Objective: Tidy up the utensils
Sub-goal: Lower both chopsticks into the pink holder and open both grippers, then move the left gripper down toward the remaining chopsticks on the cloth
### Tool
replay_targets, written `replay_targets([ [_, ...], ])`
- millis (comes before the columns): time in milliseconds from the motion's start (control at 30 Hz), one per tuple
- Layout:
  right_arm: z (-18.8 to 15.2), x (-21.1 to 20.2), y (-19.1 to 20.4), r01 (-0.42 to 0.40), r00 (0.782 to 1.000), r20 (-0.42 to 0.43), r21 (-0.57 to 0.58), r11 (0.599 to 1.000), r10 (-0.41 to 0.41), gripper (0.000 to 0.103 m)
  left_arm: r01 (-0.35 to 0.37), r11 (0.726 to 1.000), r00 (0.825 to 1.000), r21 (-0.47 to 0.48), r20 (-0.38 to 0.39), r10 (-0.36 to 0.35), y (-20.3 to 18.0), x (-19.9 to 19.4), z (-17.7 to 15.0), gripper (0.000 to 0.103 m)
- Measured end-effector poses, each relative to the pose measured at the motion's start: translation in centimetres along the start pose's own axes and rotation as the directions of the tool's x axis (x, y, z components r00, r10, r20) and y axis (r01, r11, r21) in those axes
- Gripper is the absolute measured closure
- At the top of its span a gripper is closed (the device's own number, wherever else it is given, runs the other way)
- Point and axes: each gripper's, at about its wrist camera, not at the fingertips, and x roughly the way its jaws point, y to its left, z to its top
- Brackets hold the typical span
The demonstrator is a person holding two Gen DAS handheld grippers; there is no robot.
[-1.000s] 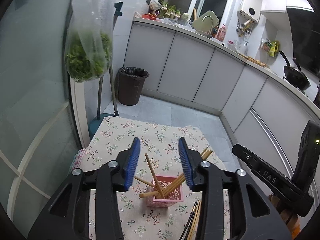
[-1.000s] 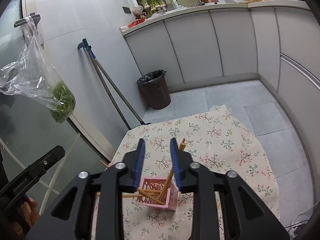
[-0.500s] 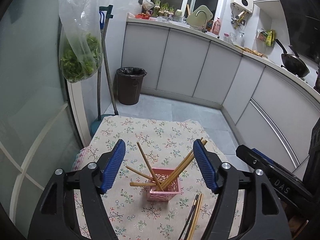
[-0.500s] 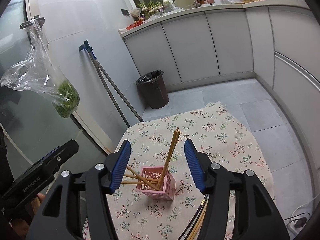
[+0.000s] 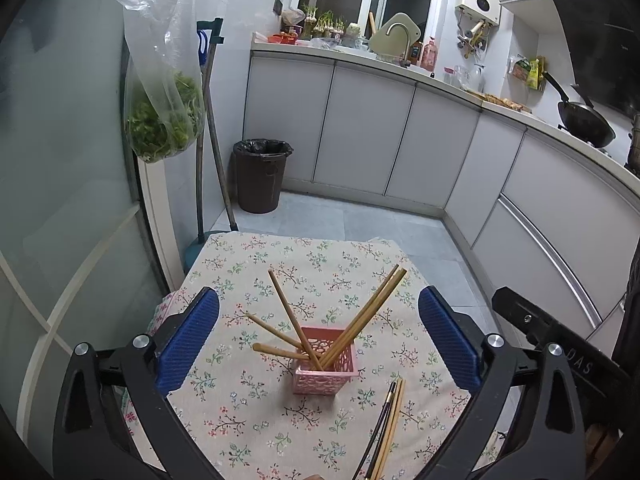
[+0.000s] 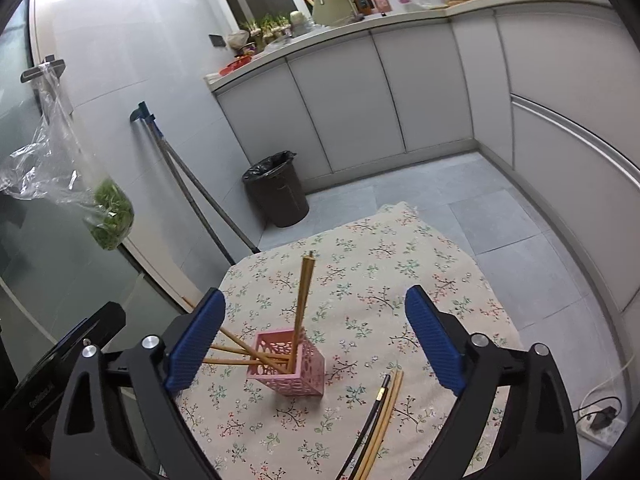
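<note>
Both wrist views are being directed down at a flowered tablecloth (image 5: 256, 412) in the lower half of each frame. The left gripper (image 5: 318, 344) and the right gripper (image 6: 314, 340) are each being shown with blue pads spread wide and nothing pressed between them; the jaws of both have just been opening, from a narrow setting a second ago in which the sticks in the holder were being framed closely. Both grippers are also being drawn back, so that the pink holder (image 5: 325, 364), seen at lower centre of the left view and likewise at lower centre of the right view (image 6: 286, 366), is now being seen free of the pads. Several wooden chopsticks (image 5: 362, 320) are being held upright or leaning in the holder, fanned to left and right. A further bundle of loose chopsticks (image 6: 376, 424), some dark and some pale, is lying on the cloth just right of the holder, toward the bottom edge. The release is being read as the end of one placing step; the sticks on the cloth are judged to be the remaining work, likely to be picked up next.
</note>
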Motion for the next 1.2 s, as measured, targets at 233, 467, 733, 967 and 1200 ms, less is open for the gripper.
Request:
replay_targets([
  [233, -0.7, 0.2, -1.0, 0.020, 0.999, -0.042, -0.006, 1.000, -0.020, 0.007, 0.005, 1.000, 0.999, 0.027, -0.039, -0.004, -0.9, 0.6, -1.0, 0.007],
  [467, -1.8, -0.7, -4.5, 0.060, 0.997, -0.047, 0.063, 0.996, -0.057, 0.007, 0.012, 0.998, 0.996, 0.055, -0.089, -0.007, -2.2, 1.6, -2.2, 0.007],
  [733, -6.3, -0.2, -13.3, 0.166, 0.976, -0.174, 0.193, 0.967, -0.132, 0.007, 0.131, 0.984, 0.936, 0.119, -0.341, -0.084, -5.9, 6.3, -6.0, 0.007],
  [967, -9.9, 1.0, -19.1, 0.228, 0.952, -0.268, 0.297, 0.927, -0.148, 0.007, 0.167, 0.979, 0.816, 0.116, -0.573, -0.071, -8.3, 11.9, -10.5, 0.007],
  [1200, -12.2, 2.3, -21.8, 0.220, 0.937, -0.340, 0.391, 0.894, -0.082, 0.007, 0.140, 0.987, 0.714, 0.077, -0.698, -0.047, -8.9, 16.4, -13.8, 0.015],
])
